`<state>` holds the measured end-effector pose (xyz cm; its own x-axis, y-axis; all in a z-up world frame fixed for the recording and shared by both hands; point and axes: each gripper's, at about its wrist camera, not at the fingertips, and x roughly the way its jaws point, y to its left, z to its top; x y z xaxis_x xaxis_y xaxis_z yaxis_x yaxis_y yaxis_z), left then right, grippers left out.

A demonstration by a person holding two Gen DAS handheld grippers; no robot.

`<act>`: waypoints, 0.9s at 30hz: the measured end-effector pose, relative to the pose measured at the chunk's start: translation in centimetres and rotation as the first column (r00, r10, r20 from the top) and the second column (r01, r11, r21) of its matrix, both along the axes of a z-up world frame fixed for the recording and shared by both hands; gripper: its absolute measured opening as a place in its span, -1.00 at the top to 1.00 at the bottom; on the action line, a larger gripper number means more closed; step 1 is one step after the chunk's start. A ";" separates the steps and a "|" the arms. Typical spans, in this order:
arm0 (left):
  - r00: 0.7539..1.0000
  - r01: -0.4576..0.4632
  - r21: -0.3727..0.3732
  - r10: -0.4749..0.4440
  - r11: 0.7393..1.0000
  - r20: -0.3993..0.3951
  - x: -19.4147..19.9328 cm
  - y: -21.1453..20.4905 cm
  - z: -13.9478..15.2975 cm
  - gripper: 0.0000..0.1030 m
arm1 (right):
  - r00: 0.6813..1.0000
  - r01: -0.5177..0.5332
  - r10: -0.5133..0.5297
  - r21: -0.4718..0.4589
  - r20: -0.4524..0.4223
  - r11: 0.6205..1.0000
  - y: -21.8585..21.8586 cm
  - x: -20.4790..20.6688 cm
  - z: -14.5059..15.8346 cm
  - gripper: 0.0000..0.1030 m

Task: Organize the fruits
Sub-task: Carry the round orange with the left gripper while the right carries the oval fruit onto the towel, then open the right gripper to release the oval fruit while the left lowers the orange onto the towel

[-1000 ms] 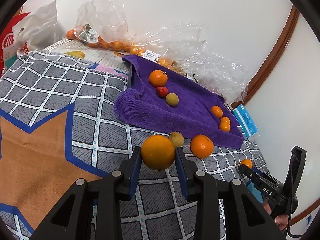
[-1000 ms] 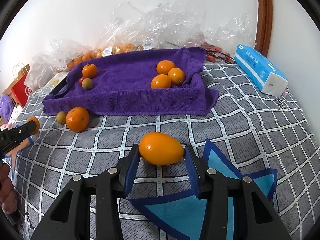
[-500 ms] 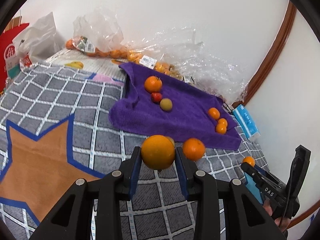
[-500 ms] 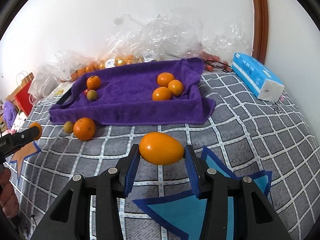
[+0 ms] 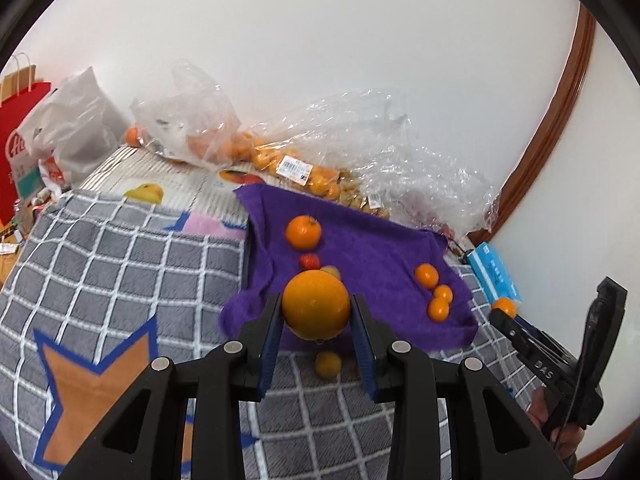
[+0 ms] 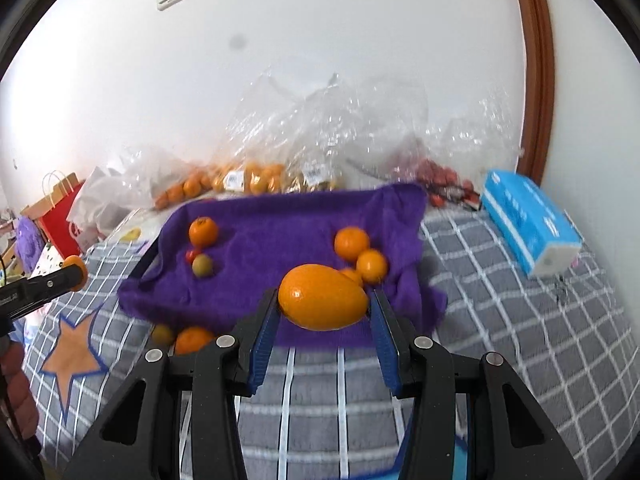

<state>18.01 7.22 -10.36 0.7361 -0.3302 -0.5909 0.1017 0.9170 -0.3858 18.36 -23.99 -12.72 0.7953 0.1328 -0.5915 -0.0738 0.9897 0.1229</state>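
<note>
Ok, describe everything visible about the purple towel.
The purple towel is a fluffy terry cloth spread over the grey checked bedcover, its edges rumpled and its near corners bunched. On it lie four loose oranges, a small red fruit and a small greenish fruit. Clear plastic bags of fruit sit just behind its far edge.

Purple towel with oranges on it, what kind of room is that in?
Probably a bedroom at home: the purple towel lies on a checked quilt like a bedspread, with shopping bags and a tissue pack beside it.

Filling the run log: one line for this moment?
left claw: shut on round orange | right claw: shut on oval orange | both above purple towel
</note>
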 end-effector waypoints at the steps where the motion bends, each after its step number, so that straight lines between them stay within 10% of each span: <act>1: 1.000 0.000 -0.003 0.000 1.000 0.001 0.7 -0.1 0.0 0.38 | 1.000 0.000 0.000 0.000 0.001 1.000 0.1 0.4 0.1 0.13; 27: 0.994 0.036 0.022 -0.033 0.999 -0.108 8.0 -1.5 -6.3 0.38 | 0.997 -0.016 0.017 0.016 -0.081 1.000 1.3 9.4 -5.7 0.12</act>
